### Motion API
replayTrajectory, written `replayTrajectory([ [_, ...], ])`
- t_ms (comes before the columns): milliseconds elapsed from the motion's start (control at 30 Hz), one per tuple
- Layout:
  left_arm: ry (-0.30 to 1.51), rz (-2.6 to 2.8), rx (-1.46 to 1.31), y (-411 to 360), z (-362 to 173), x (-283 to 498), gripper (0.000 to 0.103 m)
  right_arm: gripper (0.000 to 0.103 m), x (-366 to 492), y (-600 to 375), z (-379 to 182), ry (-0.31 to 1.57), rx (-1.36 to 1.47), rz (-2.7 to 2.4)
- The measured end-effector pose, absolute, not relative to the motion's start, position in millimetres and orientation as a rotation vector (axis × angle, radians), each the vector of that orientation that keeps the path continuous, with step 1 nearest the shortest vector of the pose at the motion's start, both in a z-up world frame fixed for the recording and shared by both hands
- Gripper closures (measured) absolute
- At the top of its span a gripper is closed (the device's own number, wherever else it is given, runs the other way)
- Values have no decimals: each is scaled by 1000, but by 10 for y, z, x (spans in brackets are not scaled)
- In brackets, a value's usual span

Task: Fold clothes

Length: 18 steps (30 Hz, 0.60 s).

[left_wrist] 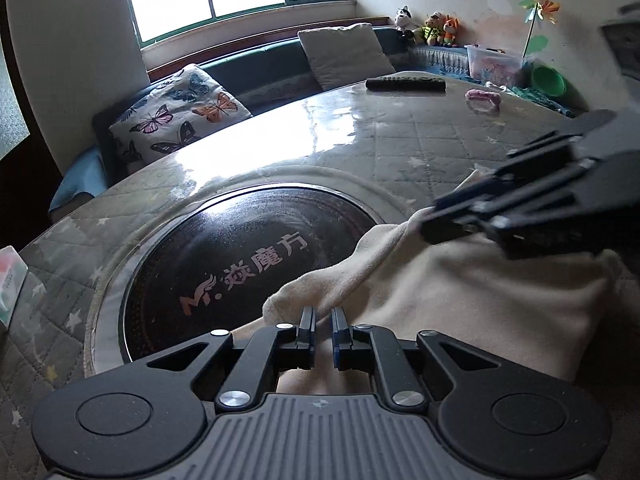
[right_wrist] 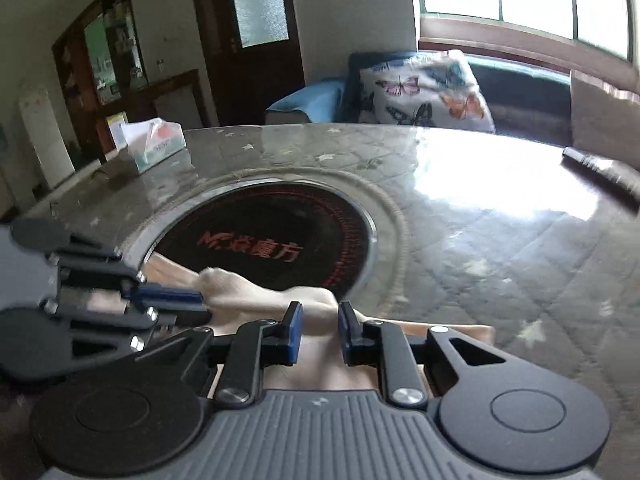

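A cream garment (left_wrist: 472, 292) lies bunched on the near side of the round table, partly over the dark round hotplate (left_wrist: 240, 256). My left gripper (left_wrist: 323, 316) is shut on a fold of the cream garment near its left edge. My right gripper (left_wrist: 430, 224) comes in from the right and pinches the cloth's far edge. In the right wrist view my right gripper (right_wrist: 319, 312) holds a ridge of the garment (right_wrist: 256, 292) between its pads, and the left gripper (right_wrist: 200, 300) grips the same ridge from the left.
The table (left_wrist: 420, 148) has a quilted cover under glossy plastic. A black remote (left_wrist: 406, 83) and a pink item (left_wrist: 484, 97) lie at its far side. A tissue box (right_wrist: 154, 142) stands at the far left. A sofa with a butterfly cushion (left_wrist: 176, 110) runs behind.
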<state>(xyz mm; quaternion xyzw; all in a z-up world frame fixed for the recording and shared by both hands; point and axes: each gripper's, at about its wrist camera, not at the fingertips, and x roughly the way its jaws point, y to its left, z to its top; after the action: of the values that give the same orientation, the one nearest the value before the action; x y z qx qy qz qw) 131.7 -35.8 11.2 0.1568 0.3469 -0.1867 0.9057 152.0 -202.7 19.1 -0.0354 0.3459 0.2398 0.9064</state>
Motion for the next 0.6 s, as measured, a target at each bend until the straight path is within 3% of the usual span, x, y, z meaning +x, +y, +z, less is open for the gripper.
replayTrajectory([
  [200, 678, -358, 310, -281, 228, 1176, 90, 85, 1247, -2163, 197, 696, -113, 462],
  [233, 663, -354, 308, -255, 260, 1117, 86, 85, 1199, -2196, 200, 692, -112, 454],
  [300, 641, -350, 303, -203, 301, 963, 68, 85, 1093, -2255, 213, 681, -109, 442],
  [600, 593, -305, 290, -131, 240, 333, 67, 83, 645, -2315, 260, 617, -69, 518],
])
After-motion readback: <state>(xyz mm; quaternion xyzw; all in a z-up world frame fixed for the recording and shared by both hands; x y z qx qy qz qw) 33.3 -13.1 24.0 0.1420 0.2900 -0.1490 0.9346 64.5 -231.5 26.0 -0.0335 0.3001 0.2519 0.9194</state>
